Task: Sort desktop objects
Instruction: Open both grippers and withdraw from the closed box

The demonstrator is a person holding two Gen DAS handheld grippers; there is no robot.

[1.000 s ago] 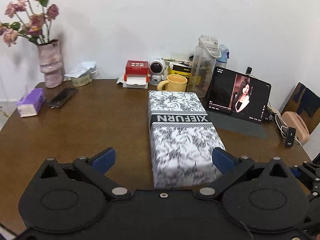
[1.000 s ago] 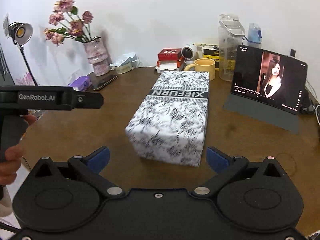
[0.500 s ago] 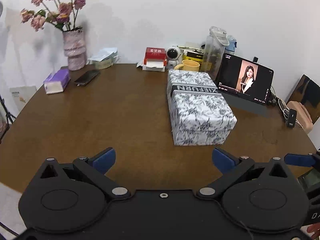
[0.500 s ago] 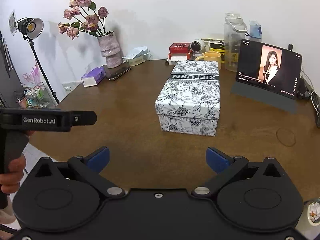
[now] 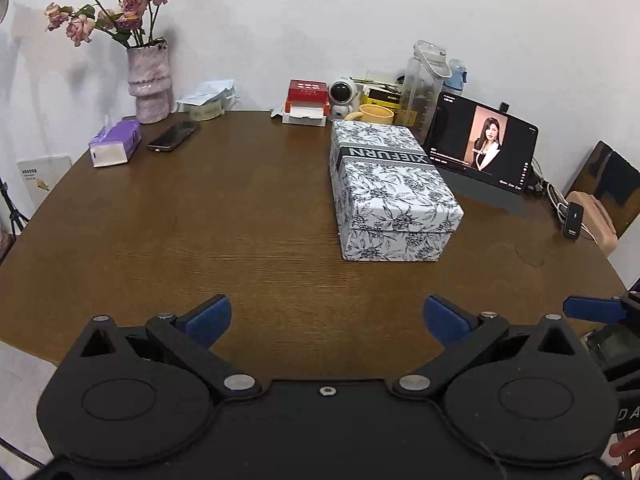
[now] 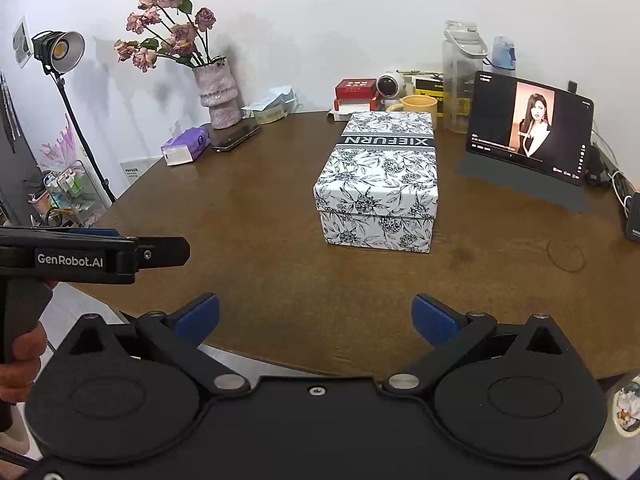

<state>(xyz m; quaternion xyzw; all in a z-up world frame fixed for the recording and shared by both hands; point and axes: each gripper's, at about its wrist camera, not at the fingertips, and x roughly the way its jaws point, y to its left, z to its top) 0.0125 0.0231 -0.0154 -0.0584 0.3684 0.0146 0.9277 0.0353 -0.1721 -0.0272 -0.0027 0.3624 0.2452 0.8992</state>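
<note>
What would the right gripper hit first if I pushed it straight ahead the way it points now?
Most likely the patterned box. The right gripper, open and empty, points across bare table toward the box's near end, with nothing between them. Depth is uncertain in the fisheye view; if aimed downward, it may meet the tabletop first.

Box (image 5: pixel 394 190) mid-table (image 5: pixel 200 232) (tablet (image 5: pixel 482 148) right)

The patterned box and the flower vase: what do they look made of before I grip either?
Patterned box: likely rigid paperboard wrapped in matte printed paper; sharp folded edges, lid seam, no glare. Flower vase: probably ceramic or stone, mottled pink-grey, rough looking surface with little shine. Neither can be confirmed by sight alone.
</note>
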